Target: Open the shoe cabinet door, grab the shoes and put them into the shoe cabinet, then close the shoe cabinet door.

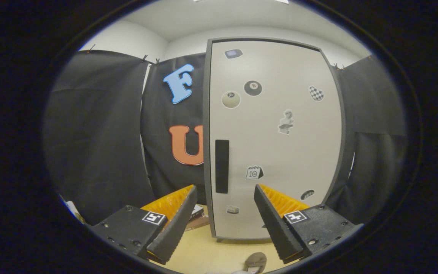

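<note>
Door: tall pale grey shoe cabinet door (276, 144), smooth, dark-framed, shut, stickers scattered.
Handle: black vertical bar (222, 166).
Gripper (224, 190): spread wide, empty.
Shoe: dark sole (256, 262) near, on tan floor (203, 251).

The shoe cabinet door (276, 137) has stickers on it. A black ball sticker (253, 88) shows the number 8. Lower down, near the dark handle (222, 166), a little calendar sticker (254, 172) shows the number 10. The other stickers are too small to read.
</note>
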Tool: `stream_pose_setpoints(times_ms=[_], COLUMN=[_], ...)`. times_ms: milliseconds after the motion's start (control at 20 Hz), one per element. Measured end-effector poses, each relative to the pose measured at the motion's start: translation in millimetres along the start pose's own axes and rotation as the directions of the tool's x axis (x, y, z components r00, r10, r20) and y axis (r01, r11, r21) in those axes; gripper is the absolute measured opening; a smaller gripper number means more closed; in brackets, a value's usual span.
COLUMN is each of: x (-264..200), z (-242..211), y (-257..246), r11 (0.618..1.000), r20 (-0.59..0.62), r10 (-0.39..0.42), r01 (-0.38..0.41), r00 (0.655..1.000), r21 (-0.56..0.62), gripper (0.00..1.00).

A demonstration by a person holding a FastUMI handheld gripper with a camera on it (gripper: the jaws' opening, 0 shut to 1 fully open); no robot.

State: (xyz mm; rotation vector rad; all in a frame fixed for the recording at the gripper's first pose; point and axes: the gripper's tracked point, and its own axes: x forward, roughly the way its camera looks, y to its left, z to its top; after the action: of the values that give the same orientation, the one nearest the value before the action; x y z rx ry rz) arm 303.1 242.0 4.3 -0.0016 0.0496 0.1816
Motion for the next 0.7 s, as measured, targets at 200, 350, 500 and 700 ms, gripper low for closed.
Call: stream_pose_setpoints(times_ms=[200,350,500,700], x=[70,97,110,114], z=[4,1,-2,-4], y=[-1,-5,-4,-3], r11=[1.000,1.000,0.999,0.998], r20=[-0.014,-0.041,-0.067,-0.082], r10=[-0.021,-0.029,-0.018,-0.054], r01=[0.020,0.029,0.021,0.056], r00=[1.000,0.999,0.998,0.995], r21=[-0.017,0.010,0.043,0.020], gripper=[0.92,0.83,0.61,0.39])
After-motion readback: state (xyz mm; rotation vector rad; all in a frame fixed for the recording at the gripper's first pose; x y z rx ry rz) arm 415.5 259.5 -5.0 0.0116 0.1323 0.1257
